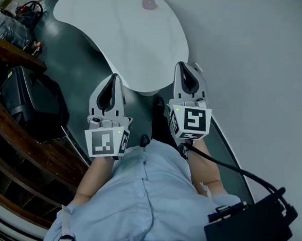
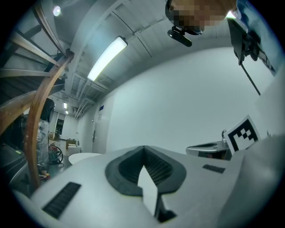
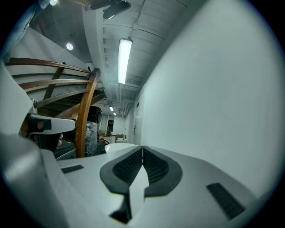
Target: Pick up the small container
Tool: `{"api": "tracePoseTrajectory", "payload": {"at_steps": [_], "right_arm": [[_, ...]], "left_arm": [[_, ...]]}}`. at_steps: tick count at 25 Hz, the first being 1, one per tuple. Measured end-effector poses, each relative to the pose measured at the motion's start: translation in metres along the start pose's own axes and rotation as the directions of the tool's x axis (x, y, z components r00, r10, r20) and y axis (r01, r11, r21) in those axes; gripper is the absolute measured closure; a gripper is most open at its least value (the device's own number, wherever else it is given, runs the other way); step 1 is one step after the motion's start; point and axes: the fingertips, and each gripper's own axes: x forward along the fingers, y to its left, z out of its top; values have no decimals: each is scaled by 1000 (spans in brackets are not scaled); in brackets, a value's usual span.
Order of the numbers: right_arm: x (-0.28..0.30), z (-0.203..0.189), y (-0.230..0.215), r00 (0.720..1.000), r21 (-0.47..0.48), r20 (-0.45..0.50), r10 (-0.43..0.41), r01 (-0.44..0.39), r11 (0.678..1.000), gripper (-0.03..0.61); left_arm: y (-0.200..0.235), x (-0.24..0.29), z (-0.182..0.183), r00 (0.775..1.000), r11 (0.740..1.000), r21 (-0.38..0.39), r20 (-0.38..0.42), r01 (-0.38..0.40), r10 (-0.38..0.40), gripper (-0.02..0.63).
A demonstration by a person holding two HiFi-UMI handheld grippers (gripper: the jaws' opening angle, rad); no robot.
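While the container [image 1: 148, 1] is sitting at 12 o'clock on the table's [image 1: 120, 43] far end, well apart from you, it's looking small, light, probably stiff and easy to tip; pinching across its lower body seems safest. You're holding left gripper [image 1: 113, 78] and right gripper [image 1: 185, 68] near your chest, both fully clenched, gripping and touching nothing.

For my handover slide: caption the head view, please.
Left tongs and right tongs shut and empty by the person's chest; small pink container at the white table's far end.
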Motion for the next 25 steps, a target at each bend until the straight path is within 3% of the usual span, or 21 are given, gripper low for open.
{"api": "tracePoseTrajectory", "payload": {"at_steps": [8,17,25], "right_arm": [[70,-5,-30,999,38,-13,50,-49,998,577],[161,14,-52,989,51,37,145,-147,988,577],[204,30,-52,980,26,66,190,-192,981,577]], "left_arm": [[-2,74,1,1000,1000,18,-6,5,-5,615],[11,149,17,999,996,80,2,-48,48,615],[29,171,14,995,993,73,-2,-98,98,615]]}}
